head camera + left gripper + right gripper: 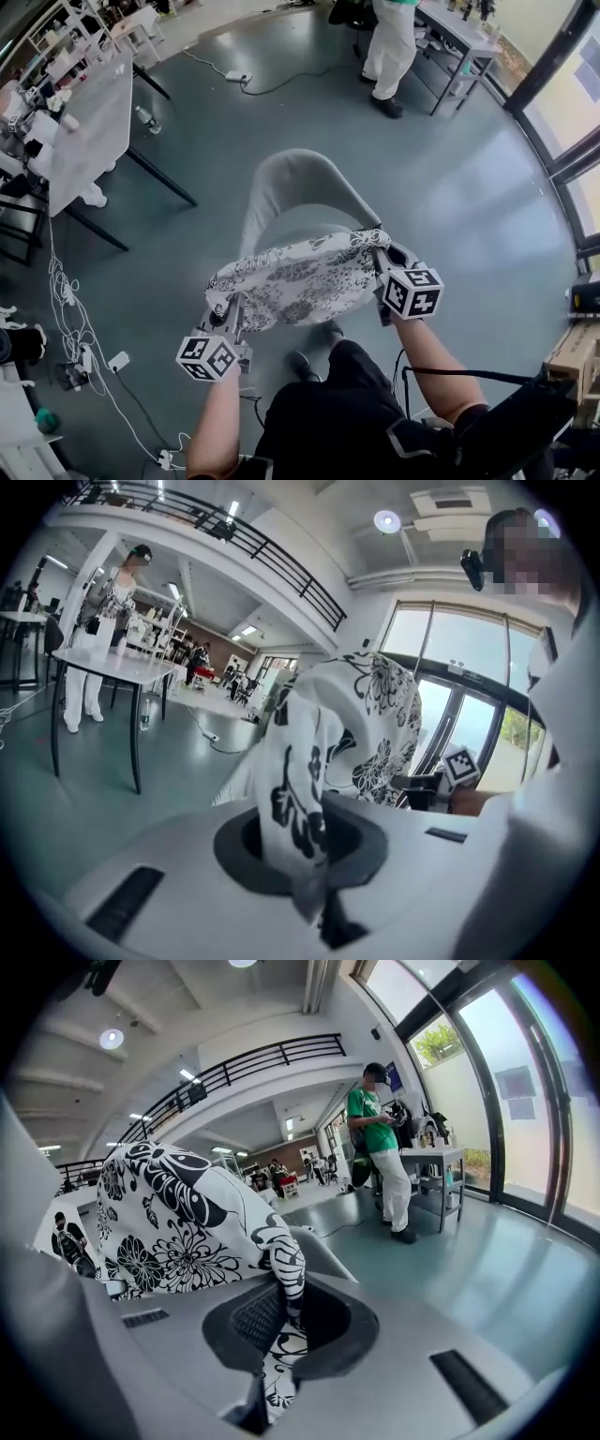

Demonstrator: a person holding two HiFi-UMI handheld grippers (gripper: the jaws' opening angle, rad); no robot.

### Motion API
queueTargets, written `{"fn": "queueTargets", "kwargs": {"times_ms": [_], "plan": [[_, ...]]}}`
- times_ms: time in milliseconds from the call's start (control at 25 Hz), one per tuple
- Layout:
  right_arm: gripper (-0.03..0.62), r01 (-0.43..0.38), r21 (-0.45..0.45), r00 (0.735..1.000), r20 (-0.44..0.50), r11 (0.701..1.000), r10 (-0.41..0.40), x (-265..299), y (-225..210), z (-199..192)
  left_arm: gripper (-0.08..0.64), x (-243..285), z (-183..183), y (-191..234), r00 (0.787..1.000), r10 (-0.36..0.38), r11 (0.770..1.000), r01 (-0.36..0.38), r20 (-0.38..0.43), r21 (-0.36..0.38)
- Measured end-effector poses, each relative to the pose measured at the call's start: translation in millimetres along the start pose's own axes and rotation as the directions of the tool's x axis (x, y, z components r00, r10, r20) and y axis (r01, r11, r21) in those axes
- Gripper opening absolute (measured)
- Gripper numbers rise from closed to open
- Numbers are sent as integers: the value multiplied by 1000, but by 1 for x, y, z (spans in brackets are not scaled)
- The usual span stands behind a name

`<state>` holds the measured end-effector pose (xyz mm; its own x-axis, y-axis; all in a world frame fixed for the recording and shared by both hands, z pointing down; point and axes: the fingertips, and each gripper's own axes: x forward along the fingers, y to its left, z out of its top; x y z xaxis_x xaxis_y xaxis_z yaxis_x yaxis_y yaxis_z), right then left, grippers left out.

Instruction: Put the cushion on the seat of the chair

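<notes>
A white cushion (298, 277) with a black flower print hangs stretched between my two grippers, just above the front of a grey chair (298, 192). My left gripper (225, 314) is shut on the cushion's left corner (298, 808). At the other end my right gripper (384, 265) is shut on the right corner (281, 1283). The cushion covers most of the chair's seat in the head view; the curved backrest shows beyond it. In the right gripper view part of the chair (319, 1246) shows behind the cloth.
A white table (94, 122) with black legs stands at the left, with cables (75, 309) on the floor near it. A person (389, 52) in white stands by a metal bench (459, 47) at the back. Boxes (577, 352) sit at the right edge.
</notes>
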<state>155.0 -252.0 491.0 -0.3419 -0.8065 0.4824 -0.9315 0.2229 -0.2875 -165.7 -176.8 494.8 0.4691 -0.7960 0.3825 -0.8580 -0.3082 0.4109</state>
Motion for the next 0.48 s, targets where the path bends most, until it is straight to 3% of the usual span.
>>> {"fn": "queueTargets", "kwargs": {"times_ms": [240, 480], "plan": [[25, 41, -20, 990, -137, 999, -44, 36, -43, -55, 18, 46, -58, 13, 992, 17, 1000, -19, -126, -21], [25, 75, -46, 964, -253, 996, -84, 66, -72, -115, 20, 73, -118, 30, 970, 35, 998, -47, -241, -44]]}}
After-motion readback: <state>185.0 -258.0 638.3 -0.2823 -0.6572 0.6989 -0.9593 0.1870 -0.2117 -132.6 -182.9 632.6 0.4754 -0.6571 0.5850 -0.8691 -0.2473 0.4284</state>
